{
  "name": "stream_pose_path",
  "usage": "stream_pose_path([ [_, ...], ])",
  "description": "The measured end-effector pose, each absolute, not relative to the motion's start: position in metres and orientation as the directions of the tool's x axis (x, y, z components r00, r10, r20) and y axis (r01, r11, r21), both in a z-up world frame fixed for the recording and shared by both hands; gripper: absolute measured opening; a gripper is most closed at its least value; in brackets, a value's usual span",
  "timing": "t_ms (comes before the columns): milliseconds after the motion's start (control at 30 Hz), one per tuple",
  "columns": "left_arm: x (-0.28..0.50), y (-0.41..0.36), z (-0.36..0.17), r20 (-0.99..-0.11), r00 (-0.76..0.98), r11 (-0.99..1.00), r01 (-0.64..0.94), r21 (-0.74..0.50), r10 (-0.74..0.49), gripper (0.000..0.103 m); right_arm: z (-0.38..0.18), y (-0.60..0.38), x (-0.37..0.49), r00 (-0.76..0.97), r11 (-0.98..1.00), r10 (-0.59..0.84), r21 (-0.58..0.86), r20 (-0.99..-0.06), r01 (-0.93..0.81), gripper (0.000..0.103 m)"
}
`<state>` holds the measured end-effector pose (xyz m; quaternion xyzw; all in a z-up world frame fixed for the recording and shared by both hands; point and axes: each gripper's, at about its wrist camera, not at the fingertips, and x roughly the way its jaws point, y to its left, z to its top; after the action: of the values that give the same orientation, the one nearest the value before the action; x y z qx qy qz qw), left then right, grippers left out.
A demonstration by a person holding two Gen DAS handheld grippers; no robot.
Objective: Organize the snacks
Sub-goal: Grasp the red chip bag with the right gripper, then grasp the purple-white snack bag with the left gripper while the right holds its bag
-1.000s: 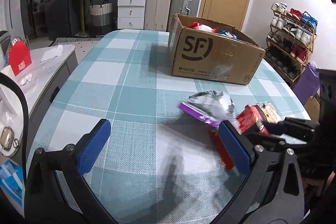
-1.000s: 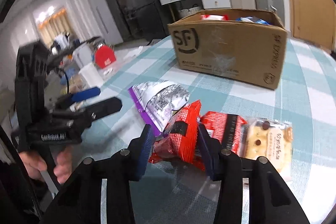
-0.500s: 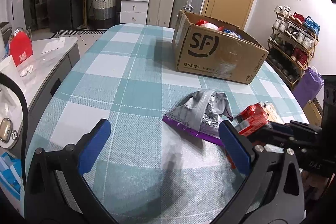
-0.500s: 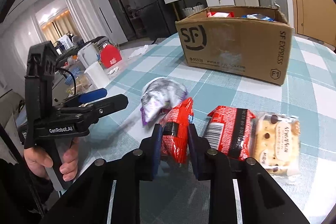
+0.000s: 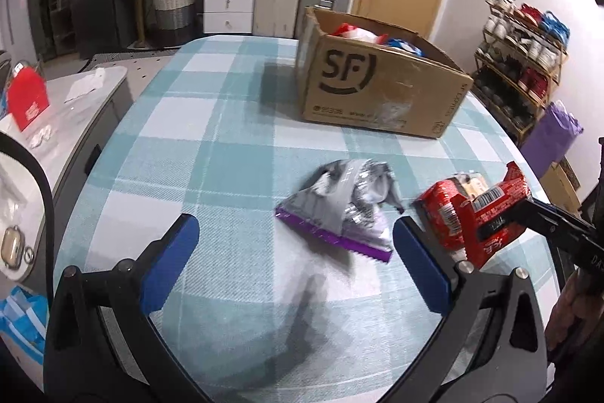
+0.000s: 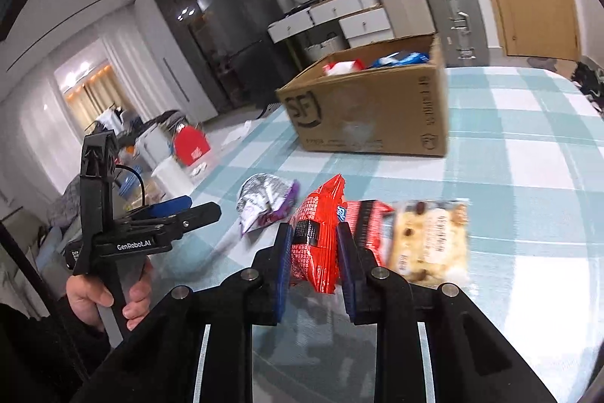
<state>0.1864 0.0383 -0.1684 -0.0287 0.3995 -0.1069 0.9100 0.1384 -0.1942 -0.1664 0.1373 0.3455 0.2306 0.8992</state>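
Snacks at the sorting stage, seen from both wrists. Right tongs (image 6: 314,261) are clenched on a red snack packet (image 6: 319,233), which stands on end between the blue pads, apparently lifted clear of the counter (image 6: 528,146); in the left wrist view the same packet (image 5: 487,214) hangs at the tip of those tongs (image 5: 502,220). Left tongs (image 5: 292,261) are released, with their fingers spread wide and nothing between them, held above the checked cloth by a hand (image 6: 109,293). Just beyond the held packet lie a second red packet (image 6: 368,225) and, touching it, a pale biscuit packet (image 6: 430,238); a crumpled silver-and-purple bag (image 6: 264,201) sits near them to the left. Farther back stands an open cardboard box (image 6: 373,112), with a red-and-white packet (image 6: 343,66) and a blue packet (image 6: 400,58) already showing inside. Judged from this layout, part of the sorting is done: one packet is in hand, presumably bound for the box, and three remain on the counter.
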Motion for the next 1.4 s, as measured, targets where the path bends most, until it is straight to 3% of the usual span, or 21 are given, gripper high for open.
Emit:
stream_pose_path([
  [267, 0.217, 0.022, -0.176, -0.802, 0.536, 0.962, 0.204, -0.179, -0.263, 0.102, -0.158, -0.216, 0.123, 0.675, 0.846, 0.519, 0.429, -0.524, -0.317, 0.023],
  [700, 0.248, -0.01, -0.189, -0.857, 0.479, 0.959, 0.276, -0.06, -0.191, 0.102, -0.165, -0.223, 0.121, 0.654, 0.829, 0.541, 0.466, -0.529, -0.309, 0.023],
  [767, 0.25, -0.015, -0.187, -0.851, 0.488, 0.952, 0.303, -0.043, -0.194, 0.092, -0.167, -0.224, 0.121, 0.654, 0.829, 0.541, 0.469, -0.529, -0.306, 0.023],
  [833, 0.251, -0.018, -0.186, -0.851, 0.48, 0.942, 0.331, -0.049, -0.213, 0.073, -0.167, -0.224, 0.122, 0.653, 0.829, 0.54, 0.47, -0.53, -0.304, 0.023],
  [967, 0.249, -0.022, -0.186, -0.848, 0.478, 0.932, 0.358, -0.049, -0.228, 0.066, -0.168, -0.224, 0.124, 0.651, 0.829, 0.539, 0.476, -0.535, -0.295, 0.023],
  [1000, 0.248, -0.023, -0.186, -0.847, 0.475, 0.927, 0.372, -0.054, -0.24, 0.054, -0.168, -0.224, 0.124, 0.65, 0.829, 0.539, 0.477, -0.536, -0.294, 0.023],
  [1100, 0.243, -0.022, -0.186, -0.84, 0.482, 0.923, 0.381, -0.058, -0.252, 0.052, -0.169, -0.224, 0.123, 0.648, 0.828, 0.539, 0.479, -0.537, -0.292, 0.023],
  [1200, 0.238, -0.018, -0.184, -0.83, 0.484, 0.915, 0.396, -0.076, -0.278, 0.042, -0.17, -0.226, 0.123, 0.644, 0.819, 0.55, 0.497, -0.532, -0.288, 0.023],
  [1300, 0.233, -0.017, -0.182, -0.83, 0.459, 0.9, 0.42, -0.113, -0.318, 0.042, -0.169, -0.228, 0.124, 0.648, 0.822, 0.542, 0.496, -0.535, -0.279, 0.023],
  [1400, 0.223, -0.02, -0.178, -0.824, 0.488, 0.9, 0.432, -0.057, -0.287, 0.041, -0.167, -0.229, 0.121, 0.655, 0.82, 0.543, 0.499, -0.525, -0.281, 0.023],
])
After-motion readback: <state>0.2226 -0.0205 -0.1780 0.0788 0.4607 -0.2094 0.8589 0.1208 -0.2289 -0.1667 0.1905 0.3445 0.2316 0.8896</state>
